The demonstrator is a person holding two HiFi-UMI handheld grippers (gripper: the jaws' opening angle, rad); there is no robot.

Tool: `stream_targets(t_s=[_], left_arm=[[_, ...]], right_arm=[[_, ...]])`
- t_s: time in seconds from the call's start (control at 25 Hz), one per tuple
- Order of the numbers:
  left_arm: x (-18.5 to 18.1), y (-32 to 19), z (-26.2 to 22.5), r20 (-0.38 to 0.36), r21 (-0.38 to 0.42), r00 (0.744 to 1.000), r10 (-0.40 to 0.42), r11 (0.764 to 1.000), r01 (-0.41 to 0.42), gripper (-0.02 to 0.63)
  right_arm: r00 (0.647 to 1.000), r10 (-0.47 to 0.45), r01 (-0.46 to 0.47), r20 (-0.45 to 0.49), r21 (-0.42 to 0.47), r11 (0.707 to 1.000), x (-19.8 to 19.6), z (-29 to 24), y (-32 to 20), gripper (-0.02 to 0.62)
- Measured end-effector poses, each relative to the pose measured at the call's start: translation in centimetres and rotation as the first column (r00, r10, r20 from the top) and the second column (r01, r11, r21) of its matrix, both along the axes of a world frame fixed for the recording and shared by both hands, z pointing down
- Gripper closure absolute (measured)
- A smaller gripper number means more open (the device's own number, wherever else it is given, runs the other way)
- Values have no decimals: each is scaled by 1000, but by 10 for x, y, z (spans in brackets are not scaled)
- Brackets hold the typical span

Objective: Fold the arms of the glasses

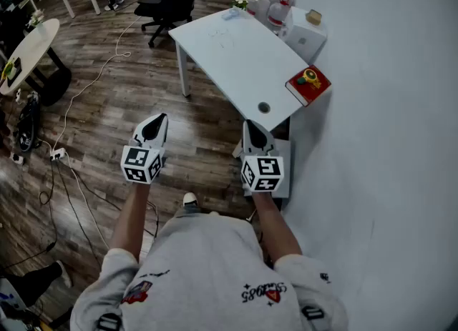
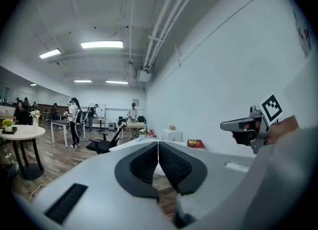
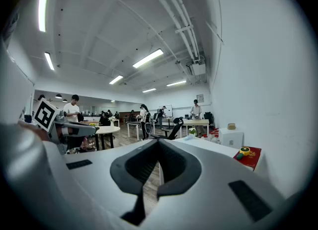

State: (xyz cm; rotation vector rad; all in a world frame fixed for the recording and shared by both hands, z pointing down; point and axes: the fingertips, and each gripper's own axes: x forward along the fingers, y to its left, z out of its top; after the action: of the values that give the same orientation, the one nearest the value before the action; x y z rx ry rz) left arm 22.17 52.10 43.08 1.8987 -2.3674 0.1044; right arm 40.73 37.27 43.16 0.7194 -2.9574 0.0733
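Left gripper (image 1: 157, 121) and right gripper (image 1: 250, 128), near the person, are both clamped fully together and empty. What seem to be faint glasses (image 1: 223, 36) lie on the white table's (image 1: 243, 72) far half. Bottles (image 1: 275, 4) stand at its far right.

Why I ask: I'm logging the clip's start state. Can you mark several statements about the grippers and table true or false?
1. The left gripper and right gripper are both shut and empty. True.
2. A red book sits at a corner of the white table. True.
3. The left gripper is clamped on the glasses. False: nothing is between its jaws.
4. An office chair stands between the grippers and the table. False: the black office chair is beyond the table's far end.
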Motion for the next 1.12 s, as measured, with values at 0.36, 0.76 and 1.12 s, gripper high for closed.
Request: stream_targets(t_s=[0.36,0.76,1.12], left_arm=[[4,-4,2,15,19,998,56,998,-57,373],[-29,-25,10,-19,48,998,58,997,-57,252],[-72,-48,26,-39,37,994,99,995,-97,250]], right_arm=[[1000,-22,22,13,-5,1000,-13,6,5,389],[1000,-7,7,16,-5,1000,-52,17,-9,113],[999,22,-22,44,-8,1000,-97,20,-22,114]])
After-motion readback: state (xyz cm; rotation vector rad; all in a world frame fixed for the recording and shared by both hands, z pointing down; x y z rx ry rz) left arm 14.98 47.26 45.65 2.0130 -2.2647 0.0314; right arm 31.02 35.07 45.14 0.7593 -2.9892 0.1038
